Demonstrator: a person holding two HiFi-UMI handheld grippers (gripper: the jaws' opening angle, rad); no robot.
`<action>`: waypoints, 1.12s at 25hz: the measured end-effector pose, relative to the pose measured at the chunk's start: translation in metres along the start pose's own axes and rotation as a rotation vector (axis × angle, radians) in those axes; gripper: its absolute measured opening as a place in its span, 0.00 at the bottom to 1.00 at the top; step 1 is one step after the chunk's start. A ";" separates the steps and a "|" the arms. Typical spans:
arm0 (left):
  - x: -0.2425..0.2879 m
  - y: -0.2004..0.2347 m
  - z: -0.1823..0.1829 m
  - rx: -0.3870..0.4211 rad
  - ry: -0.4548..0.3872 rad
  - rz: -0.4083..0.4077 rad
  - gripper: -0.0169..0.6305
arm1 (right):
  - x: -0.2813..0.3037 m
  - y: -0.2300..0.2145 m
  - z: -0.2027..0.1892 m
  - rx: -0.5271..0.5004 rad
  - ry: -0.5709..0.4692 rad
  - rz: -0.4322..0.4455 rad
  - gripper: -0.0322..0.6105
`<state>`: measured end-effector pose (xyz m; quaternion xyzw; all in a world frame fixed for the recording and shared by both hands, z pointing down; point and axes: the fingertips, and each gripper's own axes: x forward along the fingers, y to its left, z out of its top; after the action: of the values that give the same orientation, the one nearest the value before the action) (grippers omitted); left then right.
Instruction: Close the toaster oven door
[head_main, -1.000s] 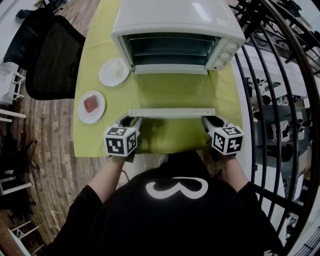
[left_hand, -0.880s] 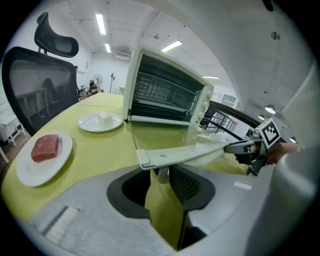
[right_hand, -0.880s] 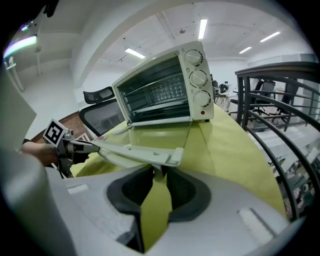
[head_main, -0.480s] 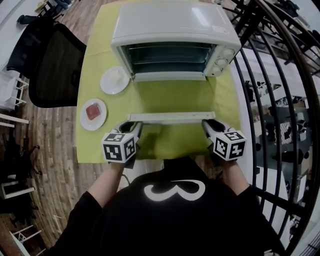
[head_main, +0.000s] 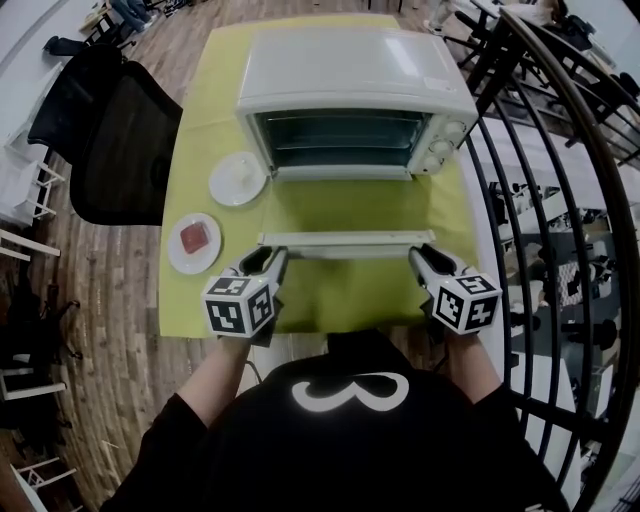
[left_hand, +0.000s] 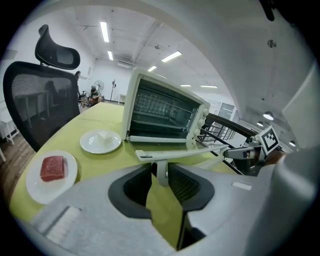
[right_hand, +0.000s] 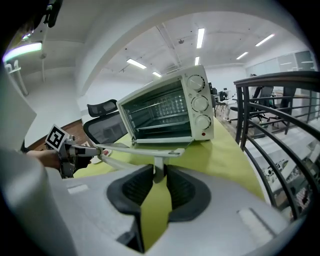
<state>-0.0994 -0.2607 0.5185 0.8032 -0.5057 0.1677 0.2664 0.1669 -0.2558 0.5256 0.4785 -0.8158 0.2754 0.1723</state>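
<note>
No full word, brand or price can be read anywhere. One white figure is printed on the back of the person's black shirt (head_main: 350, 385); seen from the head view it is shaped like a 3 laid on its side. Black-and-white square code patterns, not letters, are carried by the cube (head_main: 240, 305) of the left gripper (head_main: 270, 260) and by the cube (head_main: 466, 302) of the right gripper (head_main: 420, 256). A small label (head_main: 432, 84) is stuck on top of the toaster oven (head_main: 350, 75), but its print is too small to be made out. Scale marks are printed around the dials (right_hand: 199, 103); none can be read.
</note>
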 end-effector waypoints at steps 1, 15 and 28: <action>-0.001 0.000 0.003 0.001 -0.008 0.001 0.20 | -0.001 0.001 0.003 -0.001 -0.008 -0.001 0.19; -0.017 -0.006 0.051 0.017 -0.089 0.001 0.19 | -0.018 0.009 0.051 -0.027 -0.097 -0.004 0.19; -0.021 -0.006 0.105 0.037 -0.163 -0.003 0.19 | -0.022 0.012 0.104 -0.058 -0.177 0.009 0.19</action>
<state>-0.1030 -0.3055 0.4214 0.8198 -0.5211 0.1108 0.2098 0.1648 -0.2999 0.4279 0.4920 -0.8376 0.2090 0.1122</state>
